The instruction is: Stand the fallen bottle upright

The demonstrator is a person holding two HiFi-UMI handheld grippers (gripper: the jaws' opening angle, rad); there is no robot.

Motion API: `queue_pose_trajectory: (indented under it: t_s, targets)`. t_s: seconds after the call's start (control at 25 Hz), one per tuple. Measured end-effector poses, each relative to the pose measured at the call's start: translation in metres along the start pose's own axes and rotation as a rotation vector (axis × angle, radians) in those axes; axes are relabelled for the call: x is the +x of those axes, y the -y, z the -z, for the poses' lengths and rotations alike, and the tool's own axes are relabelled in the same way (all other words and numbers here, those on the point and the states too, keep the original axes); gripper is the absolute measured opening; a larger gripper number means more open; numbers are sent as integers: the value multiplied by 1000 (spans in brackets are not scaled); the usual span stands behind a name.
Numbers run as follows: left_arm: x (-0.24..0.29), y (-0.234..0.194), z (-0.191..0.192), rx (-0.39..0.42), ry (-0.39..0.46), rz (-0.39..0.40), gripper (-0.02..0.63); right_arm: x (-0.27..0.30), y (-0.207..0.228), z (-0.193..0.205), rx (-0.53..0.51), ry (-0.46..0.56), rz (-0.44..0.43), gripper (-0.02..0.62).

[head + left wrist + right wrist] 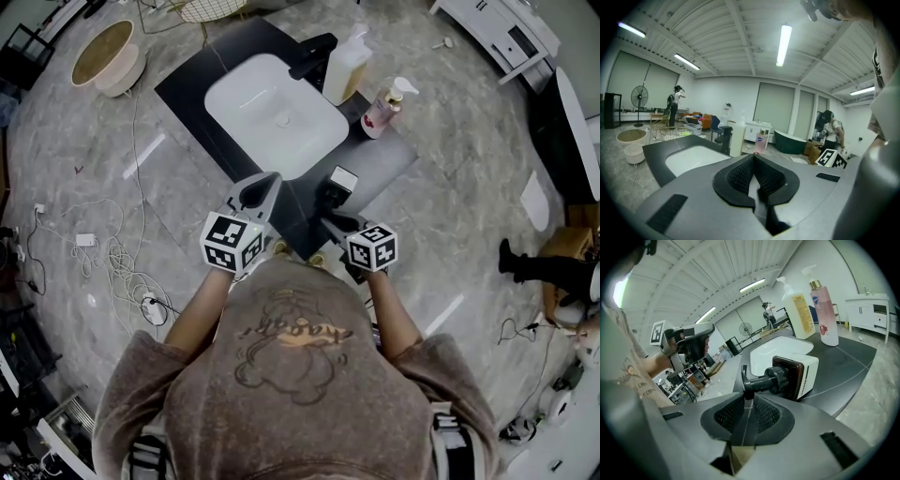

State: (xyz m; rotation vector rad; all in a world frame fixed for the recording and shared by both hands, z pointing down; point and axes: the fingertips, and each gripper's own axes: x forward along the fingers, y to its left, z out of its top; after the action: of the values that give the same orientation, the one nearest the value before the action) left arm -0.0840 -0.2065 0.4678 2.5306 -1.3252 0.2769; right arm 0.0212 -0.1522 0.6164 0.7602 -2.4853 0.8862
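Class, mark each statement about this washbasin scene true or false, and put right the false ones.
1. The pink bottle stands upright on the black counter. True.
2. The right gripper is closed on the black pump of the square bottle. True.
3. The square bottle stands upright beside the basin. False: it is on its side, with its pump pointing toward the right gripper.
4. The left gripper holds the yellowish bottle. False: its jaws are together on nothing, and the yellowish bottle stands untouched next to the faucet.
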Motion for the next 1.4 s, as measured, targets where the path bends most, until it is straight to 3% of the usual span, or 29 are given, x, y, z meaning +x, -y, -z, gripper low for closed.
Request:
queue_pose_trajectory:
  t_s: [0.68, 1.4]
  targets:
    - [18, 11, -4, -3, 6, 51, 18, -15, -2, -28, 228, 75, -38, 63]
    - [39, 24, -7, -1, 10, 97, 18, -27, 8, -45, 339, 110, -65, 61]
